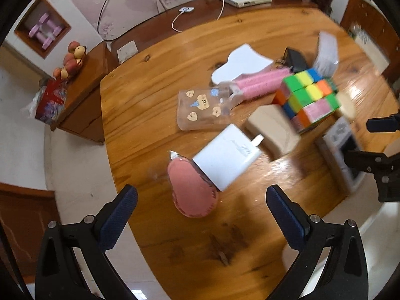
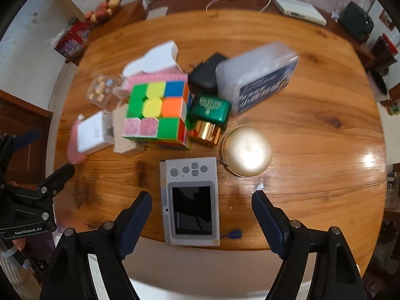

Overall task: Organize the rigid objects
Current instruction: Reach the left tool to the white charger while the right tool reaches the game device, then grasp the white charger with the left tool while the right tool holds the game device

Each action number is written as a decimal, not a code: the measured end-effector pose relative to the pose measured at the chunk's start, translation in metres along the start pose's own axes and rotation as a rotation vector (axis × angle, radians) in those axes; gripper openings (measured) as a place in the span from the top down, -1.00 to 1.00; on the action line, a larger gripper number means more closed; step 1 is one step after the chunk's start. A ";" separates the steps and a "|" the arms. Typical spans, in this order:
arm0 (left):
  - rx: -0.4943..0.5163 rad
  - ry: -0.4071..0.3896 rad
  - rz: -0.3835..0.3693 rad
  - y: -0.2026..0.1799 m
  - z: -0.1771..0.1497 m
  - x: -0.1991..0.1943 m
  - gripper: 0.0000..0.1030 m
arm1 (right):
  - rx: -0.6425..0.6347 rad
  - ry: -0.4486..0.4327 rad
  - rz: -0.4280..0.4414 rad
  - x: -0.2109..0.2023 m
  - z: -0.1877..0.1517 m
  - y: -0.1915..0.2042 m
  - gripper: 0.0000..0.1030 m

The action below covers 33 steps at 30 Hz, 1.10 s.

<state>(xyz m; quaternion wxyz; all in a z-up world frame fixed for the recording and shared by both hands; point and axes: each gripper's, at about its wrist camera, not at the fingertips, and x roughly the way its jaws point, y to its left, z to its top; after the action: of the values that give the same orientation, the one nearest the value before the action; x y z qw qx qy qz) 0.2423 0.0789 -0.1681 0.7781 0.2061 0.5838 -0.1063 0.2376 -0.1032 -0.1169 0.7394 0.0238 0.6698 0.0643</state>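
Only the right wrist view shows the grey handheld camera point(image 2: 191, 201) at the round wooden table's point(image 2: 312, 150) 6 o'clock edge and the gold dome point(image 2: 246, 151). Left gripper point(image 1: 201, 206) and right gripper point(image 2: 201, 215) both gape wide, empty. Multicoloured puzzle cube point(image 2: 157, 112) sits centrally; bare wood at 3 o'clock.

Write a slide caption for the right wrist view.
Open right gripper hovers over a grey handheld console near a Rubik's cube.

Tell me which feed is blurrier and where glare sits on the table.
Left wrist view: heavy motion smear on the cube and the right side. Right wrist view: far box smeared, camera fairly sharp; glare on the gold dome and the table at right.
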 end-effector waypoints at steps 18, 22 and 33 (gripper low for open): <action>0.169 0.041 0.006 -0.028 0.029 0.039 -0.39 | -0.030 0.110 -0.066 0.045 -0.014 0.013 -0.34; 0.153 0.041 0.025 -0.030 0.027 0.037 -0.29 | -0.025 0.117 -0.065 0.034 -0.007 0.010 -0.29; -0.130 0.055 -0.068 -0.006 0.019 0.013 -0.07 | 0.042 0.068 0.070 0.016 -0.010 -0.003 -0.13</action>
<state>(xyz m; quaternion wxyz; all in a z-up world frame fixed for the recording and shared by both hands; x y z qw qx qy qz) 0.2603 0.0656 -0.1771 0.7694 0.1379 0.6174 -0.0886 0.2293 -0.1042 -0.1345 0.7128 0.0606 0.6945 0.0769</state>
